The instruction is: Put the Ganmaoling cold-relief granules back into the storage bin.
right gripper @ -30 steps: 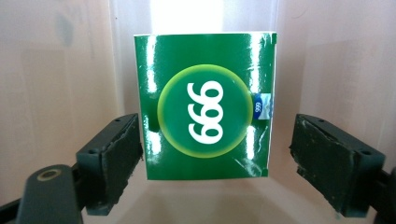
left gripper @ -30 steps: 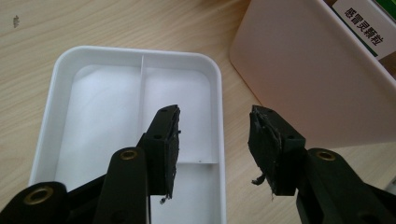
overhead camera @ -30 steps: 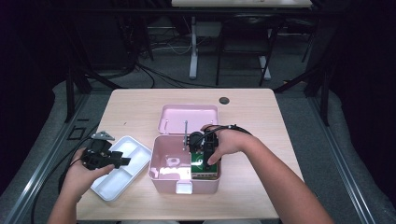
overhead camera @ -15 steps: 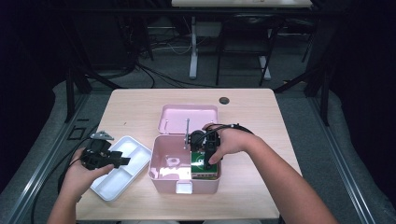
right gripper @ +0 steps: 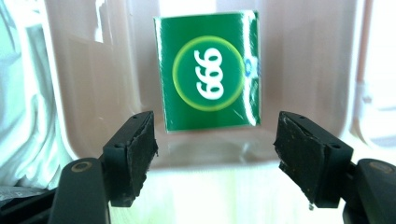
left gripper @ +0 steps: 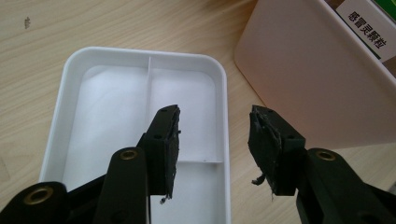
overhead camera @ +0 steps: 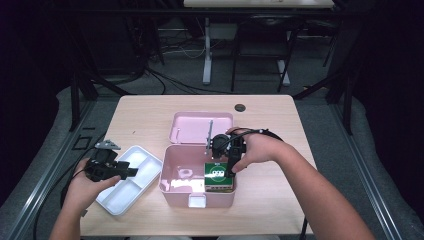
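A pink box (overhead camera: 197,200) stands open at the table's middle, its lid (overhead camera: 192,127) laid back behind it. A green carton (overhead camera: 218,175) marked 999 lies in the box's right half. My right gripper (overhead camera: 230,170) hangs just above that carton. In the right gripper view the green carton (right gripper: 208,70) lies beyond my right gripper (right gripper: 215,140), whose jaws have just been closing, with nothing between them. At the left my left gripper (overhead camera: 131,171) hovers open over a white divided tray (overhead camera: 142,160). In the left gripper view my left gripper (left gripper: 215,140) holds nothing above the tray (left gripper: 112,102).
A small white item (overhead camera: 185,172) lies in the pink box's left half. A thin grey rod (overhead camera: 210,132) stands by the lid. A dark round disc (overhead camera: 240,107) sits near the table's far edge. The pink box wall (left gripper: 303,79) stands close to the tray's right.
My right gripper has risen a little above the green carton, which stays in the pink box. The left gripper has kept still over the tray.
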`<state>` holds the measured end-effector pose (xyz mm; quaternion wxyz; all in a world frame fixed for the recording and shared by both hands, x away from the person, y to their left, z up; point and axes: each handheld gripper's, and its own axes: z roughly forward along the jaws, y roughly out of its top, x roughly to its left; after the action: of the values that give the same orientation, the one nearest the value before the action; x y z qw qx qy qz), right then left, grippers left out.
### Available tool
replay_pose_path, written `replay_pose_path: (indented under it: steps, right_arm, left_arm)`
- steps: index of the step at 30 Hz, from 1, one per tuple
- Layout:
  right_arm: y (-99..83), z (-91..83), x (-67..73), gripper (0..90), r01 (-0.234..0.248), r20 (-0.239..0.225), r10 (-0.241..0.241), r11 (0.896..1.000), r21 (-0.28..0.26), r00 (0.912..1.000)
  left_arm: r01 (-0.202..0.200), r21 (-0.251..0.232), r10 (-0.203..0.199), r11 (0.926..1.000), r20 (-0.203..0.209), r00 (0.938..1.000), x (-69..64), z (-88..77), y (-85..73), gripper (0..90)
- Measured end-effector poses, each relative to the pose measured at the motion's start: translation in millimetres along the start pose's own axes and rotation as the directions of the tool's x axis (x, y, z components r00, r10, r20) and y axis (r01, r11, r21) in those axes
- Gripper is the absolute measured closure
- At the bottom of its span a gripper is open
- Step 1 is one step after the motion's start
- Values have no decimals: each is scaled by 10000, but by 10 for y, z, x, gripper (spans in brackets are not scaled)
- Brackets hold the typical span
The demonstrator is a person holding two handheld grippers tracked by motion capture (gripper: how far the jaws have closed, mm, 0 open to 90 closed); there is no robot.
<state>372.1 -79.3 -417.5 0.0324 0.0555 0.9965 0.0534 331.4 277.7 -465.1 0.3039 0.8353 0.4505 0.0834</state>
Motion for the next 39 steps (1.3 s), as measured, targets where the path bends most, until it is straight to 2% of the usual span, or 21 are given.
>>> replay_pose_path:
  steps: [14,22,27,33,34,38,39]
  right_arm:
    - [-372,-166,-63,331,-783,324,783,9969,-21,9964]
    - [-609,-155,-51,358,-1555,527,1568,9874,-288,9862]
    - [-732,-119,-57,362,-1925,408,1944,9802,-469,9801]
    - [-848,-86,-60,373,-2643,767,2721,9594,-982,9592]
    - [-864,-70,-63,373,-2861,661,2932,9530,-999,9538]
    - [-939,-17,-78,376,-3332,811,3452,9336,-1317,9350]
    - [-958,-11,-83,376,-3385,908,3517,9314,-1339,9317]
  left_arm:
    - [127,50,-127,9999,-94,9999,30,-1,-18,530]
    - [171,55,-170,9998,-124,9998,60,-13,-27,532]
    - [234,3,-234,9997,-163,9996,67,-25,-33,533]
    - [262,45,-261,9996,-243,9994,82,-25,-42,533]
    - [267,51,-266,9996,-241,9994,82,-22,-43,533]
    - [266,67,-264,9996,-248,9993,82,-18,-46,534]
    - [274,71,-272,9996,-276,9992,82,-21,-47,534]
